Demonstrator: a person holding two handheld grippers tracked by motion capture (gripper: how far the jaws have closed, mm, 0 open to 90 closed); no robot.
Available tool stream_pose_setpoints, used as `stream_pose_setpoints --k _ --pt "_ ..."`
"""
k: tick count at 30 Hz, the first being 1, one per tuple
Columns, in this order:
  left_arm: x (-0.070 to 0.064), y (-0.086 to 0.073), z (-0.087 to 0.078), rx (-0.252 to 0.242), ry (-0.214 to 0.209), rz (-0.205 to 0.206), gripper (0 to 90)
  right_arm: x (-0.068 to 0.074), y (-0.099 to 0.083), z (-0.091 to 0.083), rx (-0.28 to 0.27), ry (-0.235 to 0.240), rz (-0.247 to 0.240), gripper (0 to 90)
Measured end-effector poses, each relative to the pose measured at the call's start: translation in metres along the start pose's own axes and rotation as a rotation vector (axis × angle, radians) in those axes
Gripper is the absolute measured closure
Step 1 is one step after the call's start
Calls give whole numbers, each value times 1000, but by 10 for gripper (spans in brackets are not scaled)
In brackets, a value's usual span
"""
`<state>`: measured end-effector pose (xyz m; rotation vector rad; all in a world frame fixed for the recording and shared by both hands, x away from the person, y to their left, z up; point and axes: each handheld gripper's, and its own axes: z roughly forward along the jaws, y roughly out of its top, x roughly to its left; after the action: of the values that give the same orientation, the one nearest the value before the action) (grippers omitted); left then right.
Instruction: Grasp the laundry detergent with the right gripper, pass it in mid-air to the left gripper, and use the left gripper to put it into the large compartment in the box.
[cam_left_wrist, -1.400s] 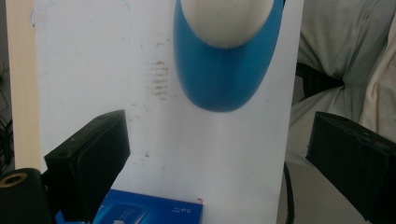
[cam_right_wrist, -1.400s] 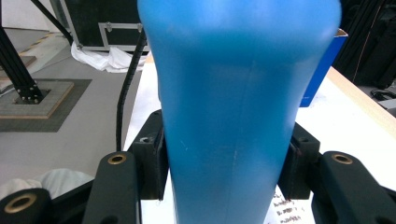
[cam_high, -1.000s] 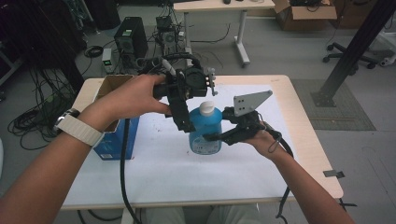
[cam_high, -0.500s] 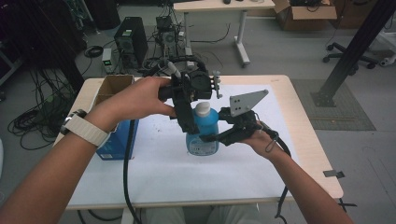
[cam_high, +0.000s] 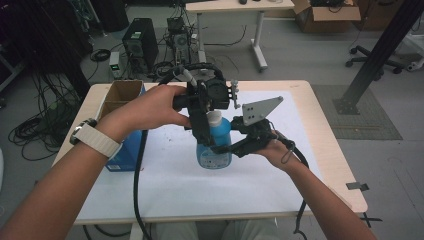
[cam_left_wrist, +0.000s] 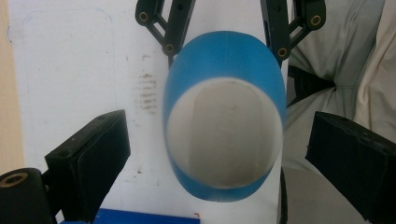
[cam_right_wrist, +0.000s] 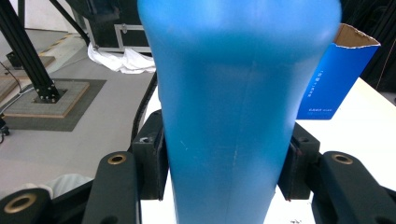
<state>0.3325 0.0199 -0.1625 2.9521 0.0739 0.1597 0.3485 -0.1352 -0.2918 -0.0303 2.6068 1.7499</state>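
The right gripper (cam_high: 220, 148) is clamped on the blue bottle (cam_high: 215, 142), which stands upright mid-table. The left gripper (cam_left_wrist: 219, 154) hangs above the bottle's white cap (cam_left_wrist: 225, 133), jaws wide apart, gripping nothing. A blue box (cam_high: 122, 127) stands to the left.

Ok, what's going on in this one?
A person works at a table with tongs in each hand. The right tongs are shut on the body of a blue bottle, holding it upright. The left tongs hang open above its white cap, one jaw either side, not touching. A blue box stands nearby.
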Motion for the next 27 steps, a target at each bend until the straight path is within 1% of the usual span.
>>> stream_pose_setpoints --k 7,18,22,23,27 --pt "1 2 4 0 -9 5 65 0 1 0 0 1 3 463" --pt "3 2 10 -1 -18 2 70 0 1 2 2 4 7 462" --pt "4 1 11 -9 -29 5 104 0 1 2 4 4 6 462" --pt "4 1 11 -11 -35 5 136 0 1 2 3 4 6 463" --pt "5 1 11 -13 -41 7 148 0 1 1 0 4 4 463"
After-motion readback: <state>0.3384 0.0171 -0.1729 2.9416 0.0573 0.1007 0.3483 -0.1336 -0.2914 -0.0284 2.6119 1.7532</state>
